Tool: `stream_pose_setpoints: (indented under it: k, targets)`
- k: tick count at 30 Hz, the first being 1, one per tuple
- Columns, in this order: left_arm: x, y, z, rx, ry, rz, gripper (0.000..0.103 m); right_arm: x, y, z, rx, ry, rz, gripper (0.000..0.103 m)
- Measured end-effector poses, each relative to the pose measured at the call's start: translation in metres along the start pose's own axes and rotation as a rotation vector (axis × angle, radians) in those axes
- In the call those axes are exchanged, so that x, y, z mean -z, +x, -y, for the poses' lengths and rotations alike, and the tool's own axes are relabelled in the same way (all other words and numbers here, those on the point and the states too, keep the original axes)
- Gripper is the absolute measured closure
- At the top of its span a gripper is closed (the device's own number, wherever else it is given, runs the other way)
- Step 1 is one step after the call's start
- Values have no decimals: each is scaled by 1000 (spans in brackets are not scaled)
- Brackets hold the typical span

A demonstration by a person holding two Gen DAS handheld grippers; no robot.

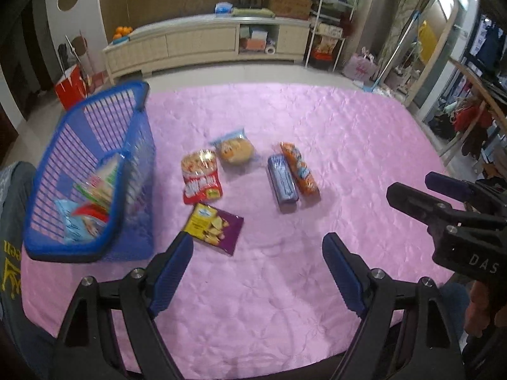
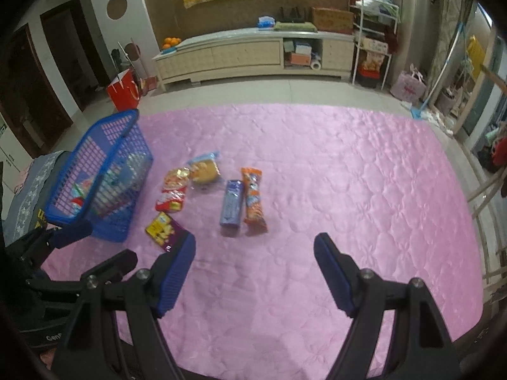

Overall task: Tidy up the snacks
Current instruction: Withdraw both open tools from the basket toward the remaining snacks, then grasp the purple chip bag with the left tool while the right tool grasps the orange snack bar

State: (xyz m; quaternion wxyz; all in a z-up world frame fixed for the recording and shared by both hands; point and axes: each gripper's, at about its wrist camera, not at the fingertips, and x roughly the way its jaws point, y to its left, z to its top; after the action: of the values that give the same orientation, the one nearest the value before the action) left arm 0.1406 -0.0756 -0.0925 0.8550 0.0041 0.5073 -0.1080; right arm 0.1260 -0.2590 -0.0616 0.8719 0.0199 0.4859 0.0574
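Note:
A blue basket (image 1: 133, 145) (image 2: 95, 145) stands at the left of the pink quilted cloth (image 1: 285, 269) (image 2: 317, 174) and holds several snack packs. Outside it lie a red pack (image 1: 200, 177) (image 2: 172, 191), a round bread pack (image 1: 236, 150) (image 2: 206, 168), a blue bar (image 1: 282, 182) (image 2: 232, 203), an orange pack (image 1: 299, 169) (image 2: 253, 197) and a yellow-purple pack (image 1: 215, 226) (image 2: 164, 231). My left gripper (image 1: 258, 253) is open and empty just short of the yellow-purple pack. My right gripper (image 2: 255, 251) is open and empty, short of the blue bar.
The right gripper shows at the right edge of the left wrist view (image 1: 450, 215); the left gripper shows at the lower left of the right wrist view (image 2: 79, 253). A long low cabinet (image 2: 253, 53) and a red bag (image 2: 123, 91) stand beyond the cloth.

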Motion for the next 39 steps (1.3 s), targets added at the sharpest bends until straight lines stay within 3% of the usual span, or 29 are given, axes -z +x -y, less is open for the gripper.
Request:
stream_pose_setpoints:
  k: [5, 12, 17, 28, 33, 39]
  targets:
    - [5, 34, -1, -34, -13, -58, 21, 12, 29, 14, -11, -13, -34, 22]
    - [8, 76, -19, -88, -173, -124, 21, 15, 70, 23, -26, -46, -94, 22]
    - [-1, 99, -36, -126, -285, -138, 21, 6, 102, 28, -54, 1, -156, 22]
    - [-5, 134, -59, -211, -450, -129, 21, -11, 142, 26, -78, -5, -195, 22]
    - [0, 142, -65, -284, -446, -146, 21, -8, 144, 36, -78, 19, -202, 22]
    - [1, 139, -54, -247, -374, -162, 32, -3, 136, 48, -55, 45, -207, 22]
